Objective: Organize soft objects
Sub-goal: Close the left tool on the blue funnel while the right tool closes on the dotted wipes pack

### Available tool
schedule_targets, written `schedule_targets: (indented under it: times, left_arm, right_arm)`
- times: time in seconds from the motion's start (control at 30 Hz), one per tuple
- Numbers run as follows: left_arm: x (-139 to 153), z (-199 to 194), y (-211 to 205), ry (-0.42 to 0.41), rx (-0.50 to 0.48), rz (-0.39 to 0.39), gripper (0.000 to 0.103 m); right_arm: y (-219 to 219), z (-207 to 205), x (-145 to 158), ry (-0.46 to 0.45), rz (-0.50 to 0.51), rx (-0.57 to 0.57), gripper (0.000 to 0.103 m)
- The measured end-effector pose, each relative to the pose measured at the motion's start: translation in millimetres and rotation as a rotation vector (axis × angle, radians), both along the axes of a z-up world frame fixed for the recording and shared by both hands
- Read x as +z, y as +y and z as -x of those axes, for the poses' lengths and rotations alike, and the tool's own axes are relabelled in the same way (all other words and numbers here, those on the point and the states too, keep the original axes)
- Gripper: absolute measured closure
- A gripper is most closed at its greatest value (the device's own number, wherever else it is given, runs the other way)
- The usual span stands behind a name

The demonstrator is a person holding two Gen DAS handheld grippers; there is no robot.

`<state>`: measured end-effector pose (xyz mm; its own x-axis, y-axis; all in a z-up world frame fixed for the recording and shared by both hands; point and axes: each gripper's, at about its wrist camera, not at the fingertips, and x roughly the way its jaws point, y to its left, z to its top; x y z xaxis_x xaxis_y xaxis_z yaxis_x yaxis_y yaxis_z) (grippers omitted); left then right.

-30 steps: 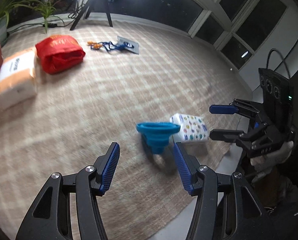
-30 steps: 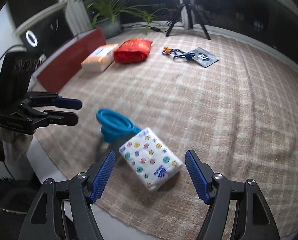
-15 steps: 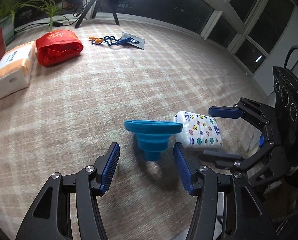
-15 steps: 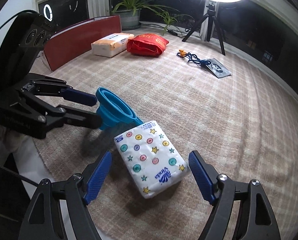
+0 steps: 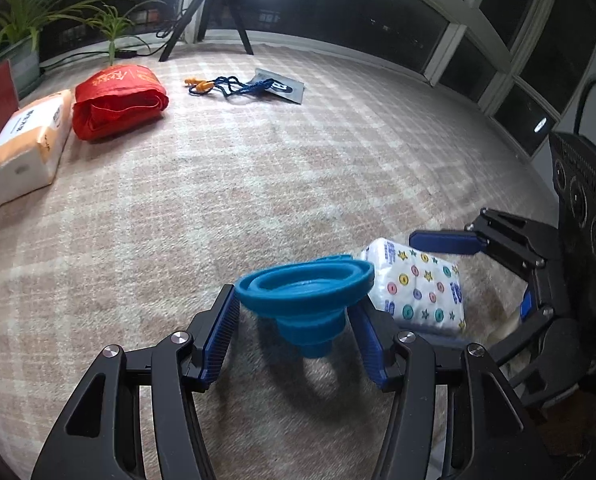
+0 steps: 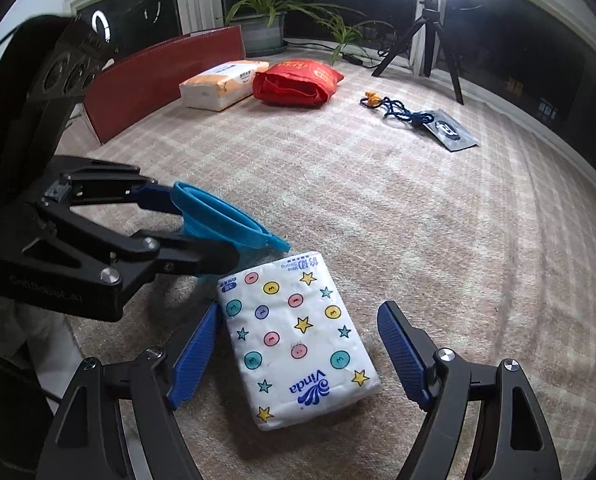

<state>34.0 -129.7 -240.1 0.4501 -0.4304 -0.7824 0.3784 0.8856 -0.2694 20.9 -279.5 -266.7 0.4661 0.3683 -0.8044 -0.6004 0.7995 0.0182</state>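
Blue collapsible funnel [image 5: 308,298] sits between my left gripper [image 5: 294,334] fingers, spread, not clamped; my right gripper [image 6: 298,356] straddles the Vinda tissue pack [image 6: 298,344], wide open, long axis pointing away.

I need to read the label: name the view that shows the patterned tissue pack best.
Right wrist: the tissue pack lies whole between the open fingers, print legible. Left wrist shows it partly behind the blue funnel.

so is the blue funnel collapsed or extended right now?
Extended. The blue funnel shows stepped tiers narrowing below its wide rim, which faces up, between the open fingers of the left gripper.
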Motion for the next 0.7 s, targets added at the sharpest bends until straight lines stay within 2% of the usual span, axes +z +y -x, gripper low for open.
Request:
schedule_targets:
  times: [0.17, 0.47, 0.63, 0.7]
  left_arm:
    - [-1, -5, -2, 0.004, 0.03, 0.023, 0.048]
    - [-1, -10, -16, -0.022, 0.087, -0.003, 0.048]
    - [-1, -10, -22, -0.04, 0.094, -0.027, 0.05]
    - [-1, -10, -21, -0.038, 0.087, -0.019, 0.051]
  right_arm:
    - [-5, -5, -3, -0.008, 0.015, -0.03, 0.027]
    - [-33, -25, -2, 0.005, 0.005, -0.173, 0.027]
    - [-32, -24, -1, -0.008, 0.007, -0.183, 0.027]
    - [-32, -23, -1, -0.009, 0.004, -0.183, 0.03]
